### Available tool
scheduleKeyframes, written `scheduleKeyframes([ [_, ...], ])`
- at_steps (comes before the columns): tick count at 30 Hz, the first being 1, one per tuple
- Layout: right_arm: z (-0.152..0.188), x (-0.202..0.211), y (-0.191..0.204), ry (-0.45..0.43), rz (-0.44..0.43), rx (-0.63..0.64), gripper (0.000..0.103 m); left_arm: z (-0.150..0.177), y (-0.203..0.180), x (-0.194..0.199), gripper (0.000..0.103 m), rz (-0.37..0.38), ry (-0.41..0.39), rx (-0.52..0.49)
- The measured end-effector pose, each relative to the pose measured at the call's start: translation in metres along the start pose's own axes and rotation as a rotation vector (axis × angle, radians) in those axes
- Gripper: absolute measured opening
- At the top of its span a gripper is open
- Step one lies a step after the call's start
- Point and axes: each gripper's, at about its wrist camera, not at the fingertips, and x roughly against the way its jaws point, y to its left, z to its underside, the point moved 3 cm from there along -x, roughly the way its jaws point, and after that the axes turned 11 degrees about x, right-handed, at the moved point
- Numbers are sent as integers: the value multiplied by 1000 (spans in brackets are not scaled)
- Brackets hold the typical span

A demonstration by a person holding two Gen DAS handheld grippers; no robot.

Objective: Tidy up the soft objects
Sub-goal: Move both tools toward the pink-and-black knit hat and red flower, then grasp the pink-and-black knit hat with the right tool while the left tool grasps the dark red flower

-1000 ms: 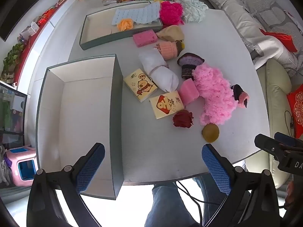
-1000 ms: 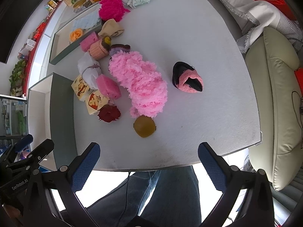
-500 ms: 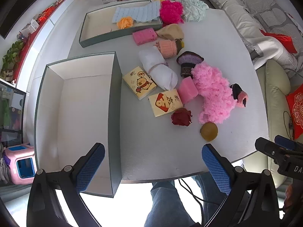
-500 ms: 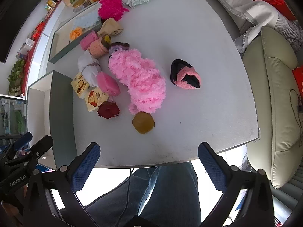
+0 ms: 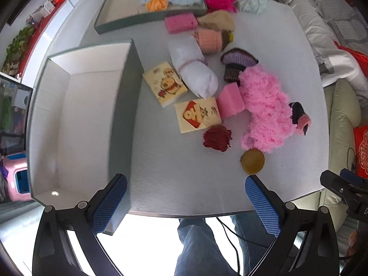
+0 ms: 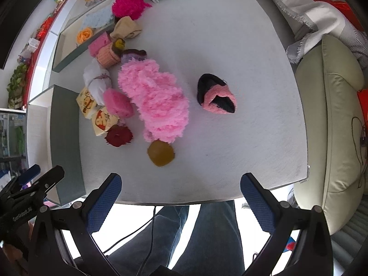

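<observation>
Soft things: the fluffy pink scarf [image 6: 154, 102], red flower [image 6: 119, 135], brown ball [image 6: 160, 153] and pink sponge [image 5: 230, 101] lie bunched mid-table, not yet sorted.
Big box [image 5: 46, 119]: empty at 9 o'clock, close by, likely for easy drops.
Far tray [image 5: 119, 20]: at 11 o'clock, holds an orange flower [image 5: 156, 4].
Left tool [image 5: 184, 202]: wide open, holds nothing.
Right tool [image 6: 179, 203]: wide open, holds nothing, the ball at 12 o'clock.

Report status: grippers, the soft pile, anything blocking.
Left gripper open, right gripper open, both empty. Fluffy pink yarn bundle and brown round pouf on table; big white-lined box empty. Path clear.
</observation>
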Motion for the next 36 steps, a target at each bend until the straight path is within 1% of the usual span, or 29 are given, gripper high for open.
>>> scheduleKeyframes([
  [4, -3, -10, -18, 34, -1, 0, 103, 0, -12, -18, 103, -13, 46, 33],
  [7, -6, -20, -31, 57, -2, -7, 103, -4, -16, -31, 103, -2, 47, 79],
  [10, -8, -31, -42, 79, 2, -10, 103, -7, -17, -45, 103, -15, 52, 133],
  [15, -18, -45, -62, 93, 16, -28, 103, -16, -18, -61, 103, -6, 30, 204],
  [23, -40, -63, -84, 83, 51, -43, 103, -25, -11, -95, 103, -34, 44, 298],
  [26, -51, -69, -94, 60, 46, -60, 103, -31, -5, -110, 103, -31, 27, 319],
  [28, -58, -73, -98, 51, 44, -63, 103, -24, 0, -118, 103, -49, 14, 327],
  [30, -65, -77, -101, 44, 51, -56, 103, -26, 0, -126, 103, -56, 13, 330],
  [31, -69, -80, -103, 44, 58, -52, 103, -30, -2, -131, 103, -53, 12, 332],
  [36, -86, -100, -106, 57, 83, -32, 103, -30, 2, -154, 103, -78, 13, 355],
])
